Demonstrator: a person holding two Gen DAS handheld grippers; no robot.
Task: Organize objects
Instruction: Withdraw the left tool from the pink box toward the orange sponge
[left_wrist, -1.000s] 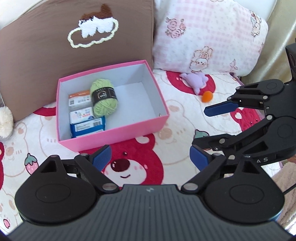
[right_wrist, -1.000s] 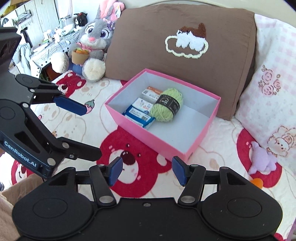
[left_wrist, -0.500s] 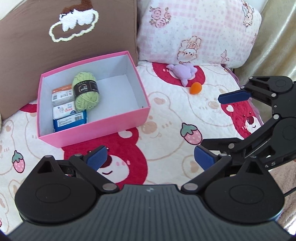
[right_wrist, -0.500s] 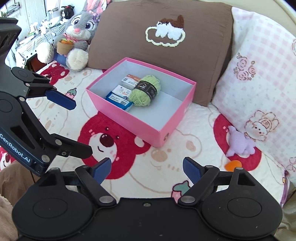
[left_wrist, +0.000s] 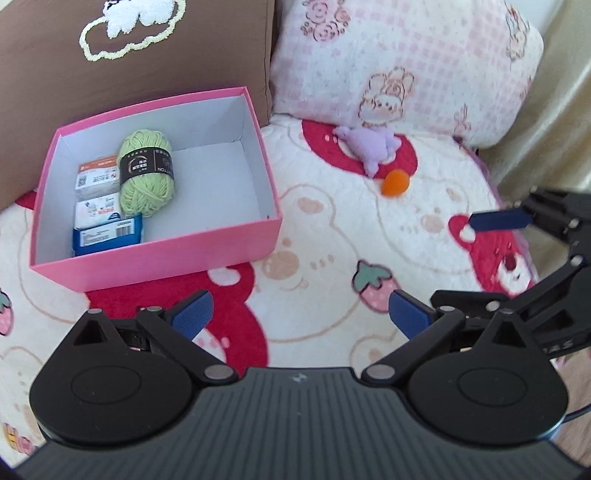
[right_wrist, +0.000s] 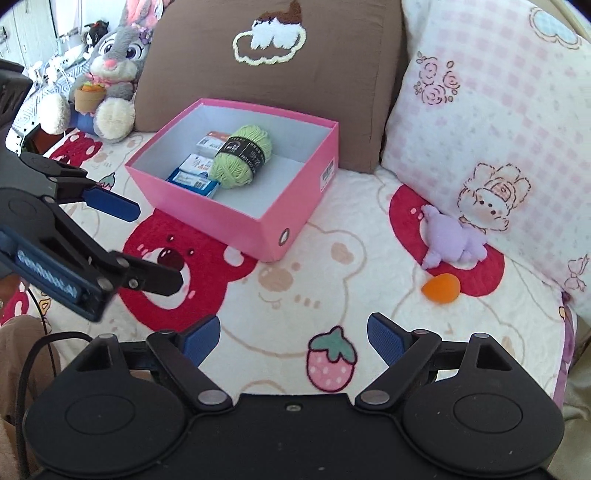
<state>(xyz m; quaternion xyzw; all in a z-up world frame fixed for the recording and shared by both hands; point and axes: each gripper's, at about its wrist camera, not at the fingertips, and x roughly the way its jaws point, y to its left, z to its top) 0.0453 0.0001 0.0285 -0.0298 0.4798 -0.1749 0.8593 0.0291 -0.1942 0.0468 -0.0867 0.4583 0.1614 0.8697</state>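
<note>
Both my fingers spread wide, nothing between: left gripper (left_wrist: 299, 314), right gripper (right_wrist: 293, 338), both having just been opening. Open blanket ahead. Pink box (right_wrist: 295, 206) far left; purple toy (right_wrist: 452, 243) and orange ball (right_wrist: 441, 288) far right at the pillow's edge.

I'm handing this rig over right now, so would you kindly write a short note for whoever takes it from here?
Left gripper: open, nothing between its jaws, which have just been opening.
Right gripper: open, empty, jaws likewise just opening.
Pink box: on the blanket in front of the brown pillow.
Done: green yarn and small packets lie in the box.
Left: purple plush toy and orange ball lie on the blanket to the right of the box, probably to go in next.
</note>
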